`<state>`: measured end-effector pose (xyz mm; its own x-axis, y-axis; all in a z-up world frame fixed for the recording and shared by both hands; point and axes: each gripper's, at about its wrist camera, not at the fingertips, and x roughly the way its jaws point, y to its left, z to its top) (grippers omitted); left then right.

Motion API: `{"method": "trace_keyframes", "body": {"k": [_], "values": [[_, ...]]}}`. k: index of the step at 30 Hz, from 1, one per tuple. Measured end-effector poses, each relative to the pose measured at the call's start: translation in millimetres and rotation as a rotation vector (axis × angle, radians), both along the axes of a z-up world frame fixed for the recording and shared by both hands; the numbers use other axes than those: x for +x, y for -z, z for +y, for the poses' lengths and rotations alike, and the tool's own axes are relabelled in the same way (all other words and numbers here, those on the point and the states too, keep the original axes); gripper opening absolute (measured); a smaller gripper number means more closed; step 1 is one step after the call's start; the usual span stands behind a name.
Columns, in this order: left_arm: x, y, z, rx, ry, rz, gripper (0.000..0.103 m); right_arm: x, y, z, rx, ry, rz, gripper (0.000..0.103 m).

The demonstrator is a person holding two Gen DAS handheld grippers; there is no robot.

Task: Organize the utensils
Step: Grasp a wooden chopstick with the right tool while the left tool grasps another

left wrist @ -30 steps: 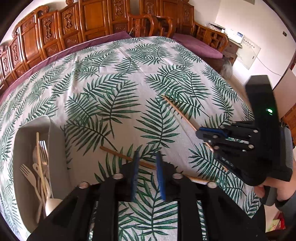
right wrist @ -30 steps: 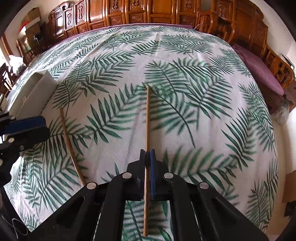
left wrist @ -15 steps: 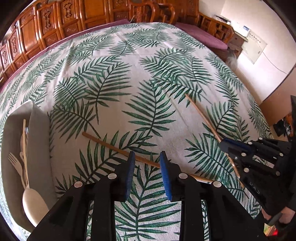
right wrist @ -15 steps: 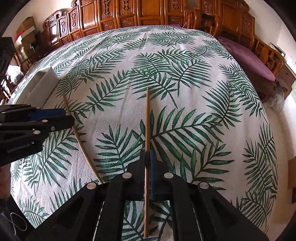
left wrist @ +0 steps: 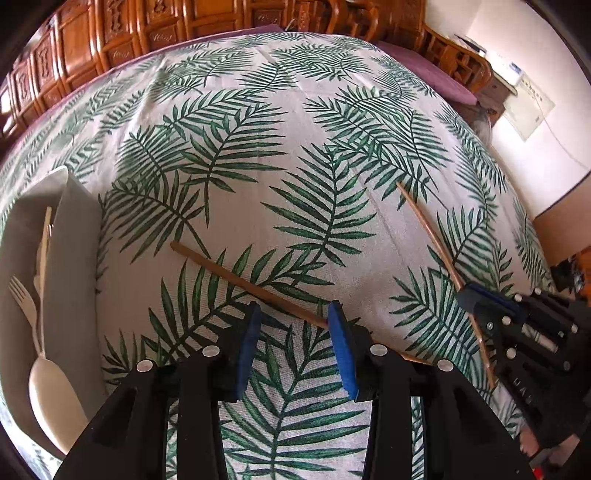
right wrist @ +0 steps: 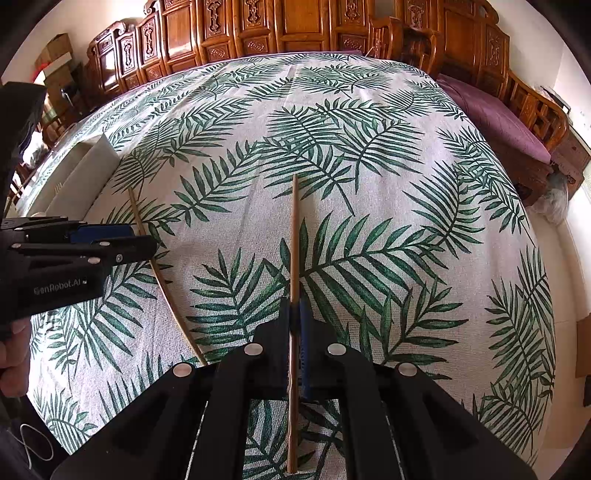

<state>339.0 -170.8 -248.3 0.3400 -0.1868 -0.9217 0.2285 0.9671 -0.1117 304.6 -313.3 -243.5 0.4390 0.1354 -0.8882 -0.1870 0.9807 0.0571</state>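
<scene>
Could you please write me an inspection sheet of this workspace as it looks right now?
Surface: table under a white cloth with green palm-leaf print.
Job's things: one thin wooden chopstick lying on the cloth; second wooden chopstick held; pale grey utensil tray with cream plastic fork and spoon.
Clutter: nothing seen.
Grippers: left gripper jaws opening over the lying chopstick; right gripper shut on its chopstick.
Cables: nothing seen.
Surroundings: carved wooden chairs.

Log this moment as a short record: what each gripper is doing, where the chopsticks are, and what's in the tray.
left gripper: jaws opening over the loose chopstick, not gripping it
right gripper: shut on the second chopstick
loose chopstick: flat on the tablecloth
tray: at the table's left side, holds a spoon, a fork and other pale utensils
</scene>
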Motion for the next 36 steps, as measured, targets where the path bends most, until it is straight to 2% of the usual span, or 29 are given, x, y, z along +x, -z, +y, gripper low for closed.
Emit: {"method": "trace_keyframes", "body": {"k": [1, 2, 5, 12, 14, 21, 23, 25, 27, 33, 36], "values": [[0.2, 0.1, -1.6, 0.002, 0.004, -0.003, 0.035, 0.0, 0.0, 0.1, -0.001, -0.001, 0.000, 0.006], [-0.3, 0.0, -3.0, -0.007, 0.014, -0.003, 0.026, 0.0, 0.2, 0.2, -0.001, -0.001, 0.000, 0.006], [-2.1, -0.4, -5.3, -0.033, 0.026, 0.005, 0.016, -0.1, 0.3, 0.2, -0.001, -0.002, -0.001, 0.006], [-6.1, -0.3, -9.8, -0.049, 0.049, 0.007, 0.001, -0.8, 0.3, 0.5, 0.000, -0.002, -0.002, 0.006], [-7.9, 1.0, -8.5, -0.034, 0.044, 0.022, 0.001, -0.9, 0.3, 0.5, 0.000, -0.001, -0.003, 0.006], [-12.3, -2.5, -4.5, -0.027, 0.027, 0.047, 0.001, -2.0, 0.0, 0.2, 0.008, 0.004, -0.008, 0.006], [-12.3, -5.1, -3.4, -0.057, 0.016, 0.053, 0.001, -2.4, -0.5, -1.4, 0.014, 0.007, -0.005, 0.006], [-11.8, -7.9, -3.3, -0.062, 0.008, 0.043, 0.006, -4.0, -0.9, -3.7, 0.012, 0.011, -0.004, 0.006], [-13.3, -9.9, -3.4, -0.069, -0.001, 0.035, 0.021, -6.5, -2.0, -7.7, 0.011, 0.016, -0.007, 0.006], [-3.7, -2.8, -5.3, -0.053, -0.051, 0.039, 0.031, -14.2, -7.0, -20.1, 0.021, 0.037, -0.017, 0.006], [-0.4, -2.3, -16.3, 0.021, -0.055, 0.011, 0.032, -16.8, -6.9, -21.5, 0.027, 0.039, -0.019, 0.006]]}}
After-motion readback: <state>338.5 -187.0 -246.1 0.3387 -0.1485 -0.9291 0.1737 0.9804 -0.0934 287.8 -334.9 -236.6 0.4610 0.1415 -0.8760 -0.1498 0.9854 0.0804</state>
